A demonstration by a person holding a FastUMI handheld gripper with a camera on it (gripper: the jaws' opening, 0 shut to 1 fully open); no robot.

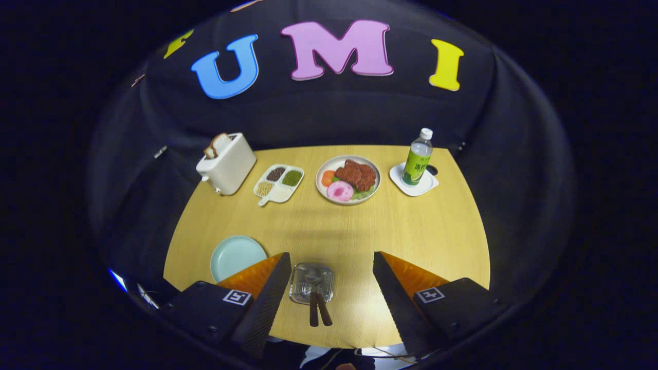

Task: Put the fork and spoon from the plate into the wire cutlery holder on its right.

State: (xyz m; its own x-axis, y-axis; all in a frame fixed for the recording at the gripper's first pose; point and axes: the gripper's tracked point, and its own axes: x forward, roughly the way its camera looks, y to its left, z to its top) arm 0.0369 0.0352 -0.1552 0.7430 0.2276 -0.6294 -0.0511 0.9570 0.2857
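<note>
Hovered with gripper (332, 277) spread wide and empty above holder (311, 282), fork and spoon (318, 308) standing in it, handles touching, plate (237, 257) bare just left of it.

A wooden table (360, 231) stands against a black cloth wall (329, 110). The cloth also hangs down both sides of the table. Soft light falls on the tabletop.

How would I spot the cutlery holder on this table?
Start at the wooden table and come to its near edge, between the open gripper fingers. The wire cutlery holder stands right of the pale blue plate; two dark handles stick out of it.
</note>
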